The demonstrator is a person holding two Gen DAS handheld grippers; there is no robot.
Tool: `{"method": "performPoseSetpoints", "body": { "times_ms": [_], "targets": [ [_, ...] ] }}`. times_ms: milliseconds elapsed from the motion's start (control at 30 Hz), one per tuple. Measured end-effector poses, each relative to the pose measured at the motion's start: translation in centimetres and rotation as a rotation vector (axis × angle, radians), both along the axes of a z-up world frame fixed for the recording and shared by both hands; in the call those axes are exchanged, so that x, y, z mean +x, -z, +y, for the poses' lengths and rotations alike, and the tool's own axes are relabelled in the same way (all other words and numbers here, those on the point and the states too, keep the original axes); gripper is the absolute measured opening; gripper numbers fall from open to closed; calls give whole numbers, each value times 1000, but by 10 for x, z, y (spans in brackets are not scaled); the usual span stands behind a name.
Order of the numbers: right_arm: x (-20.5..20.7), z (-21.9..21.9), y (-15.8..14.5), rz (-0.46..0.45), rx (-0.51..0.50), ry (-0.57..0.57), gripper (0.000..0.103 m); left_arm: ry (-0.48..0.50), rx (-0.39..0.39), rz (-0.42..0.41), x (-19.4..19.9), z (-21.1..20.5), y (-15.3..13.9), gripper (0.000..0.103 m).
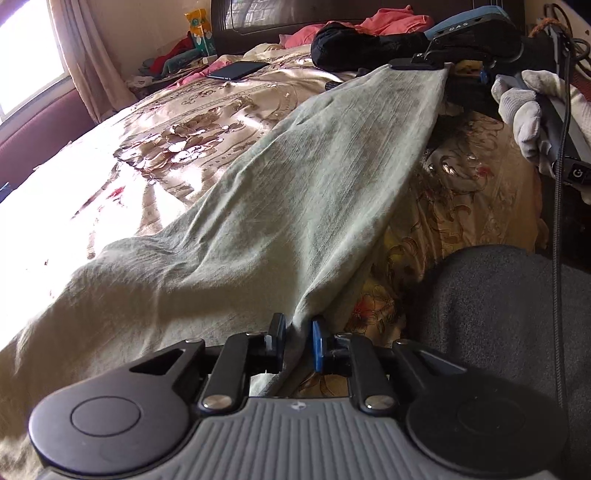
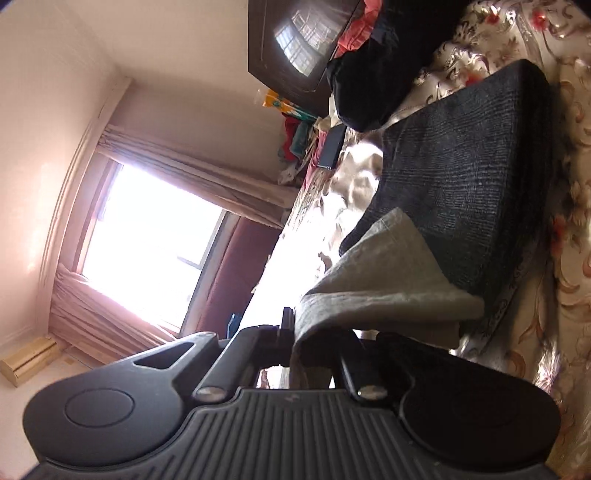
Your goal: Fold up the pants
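Note:
Pale green pants [image 1: 295, 177] lie stretched along the bed, held taut at both ends. My left gripper [image 1: 298, 332] is shut on the near end of the pants, with cloth pinched between its pads. My right gripper [image 1: 421, 62] shows at the far end, shut on the other edge of the pants and held by a white-gloved hand [image 1: 524, 110]. In the right wrist view the same pants [image 2: 380, 273] drape over my right gripper [image 2: 295, 325], tilted sideways; one of its fingers is hidden under the cloth.
A floral bedspread [image 1: 192, 122] covers the bed. A folded dark grey garment [image 1: 509, 306] lies at the near right, also seen in the right wrist view [image 2: 469, 177]. A phone [image 1: 238, 70], black clothing [image 1: 351, 44] and pink clothing [image 1: 391, 20] lie near the headboard. A window is at the left.

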State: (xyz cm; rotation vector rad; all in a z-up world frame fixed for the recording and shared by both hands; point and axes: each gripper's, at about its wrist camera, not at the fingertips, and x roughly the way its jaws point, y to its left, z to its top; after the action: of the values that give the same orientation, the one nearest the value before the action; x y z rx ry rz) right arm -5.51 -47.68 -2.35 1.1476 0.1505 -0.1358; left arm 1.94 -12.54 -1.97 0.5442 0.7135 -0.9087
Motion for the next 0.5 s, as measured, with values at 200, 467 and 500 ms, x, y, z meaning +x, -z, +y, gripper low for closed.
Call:
{"method": "performPoseSetpoints", "body": {
  "times_ms": [200, 467, 500],
  "targets": [
    [38, -9, 20, 139, 77, -9, 4, -8, -31, 12, 0, 5, -1, 30],
    [8, -18, -45, 97, -92, 112, 4, -18, -87, 51, 3, 0, 4, 33],
    [13, -21, -37, 165, -74, 111, 4, -12, -85, 38, 1, 0, 5, 33]
  ]
}}
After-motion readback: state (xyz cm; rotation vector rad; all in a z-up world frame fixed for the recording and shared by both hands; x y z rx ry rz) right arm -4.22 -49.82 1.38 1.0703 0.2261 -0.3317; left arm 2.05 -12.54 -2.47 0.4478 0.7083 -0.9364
